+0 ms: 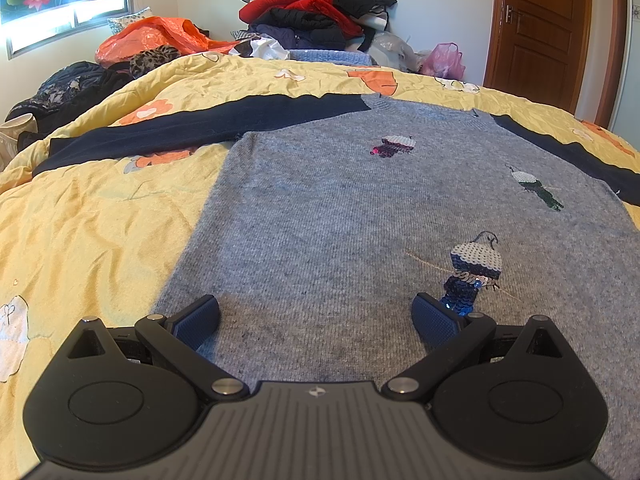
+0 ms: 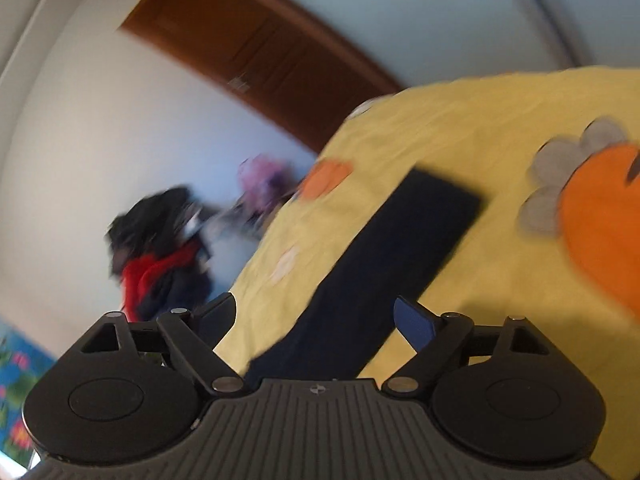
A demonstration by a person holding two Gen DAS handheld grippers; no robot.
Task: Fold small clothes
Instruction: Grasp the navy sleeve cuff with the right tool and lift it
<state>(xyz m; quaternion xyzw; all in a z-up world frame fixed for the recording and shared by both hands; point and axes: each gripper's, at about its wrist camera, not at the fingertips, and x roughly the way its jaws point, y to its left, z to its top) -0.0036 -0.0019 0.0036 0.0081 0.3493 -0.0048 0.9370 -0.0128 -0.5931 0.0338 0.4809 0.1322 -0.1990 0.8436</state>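
The left gripper [image 1: 316,320] has its blue-padded fingers [image 1: 198,320] spread wide, low over the hem end of a grey knitted sweater with navy sleeves [image 1: 320,208], gripping nothing. The sweater lies flat and face up on a yellow quilt with orange and white flower patches [image 1: 80,232]; three sequinned bird motifs [image 1: 476,268] dot its front, and its left-hand navy sleeve [image 1: 192,130] stretches out across the quilt. Beyond the bed, a heap of red and black clothes [image 1: 316,8] stands against the wall, near an orange plastic bag [image 1: 160,38] and a brown wooden door [image 1: 548,28].

The right gripper [image 2: 316,318] is likewise spread, empty, above the other navy sleeve [image 2: 384,264], which lies straight on the quilt and runs away between the fingers. This view is motion-blurred, so whether the fingers touch the cloth is unclear.
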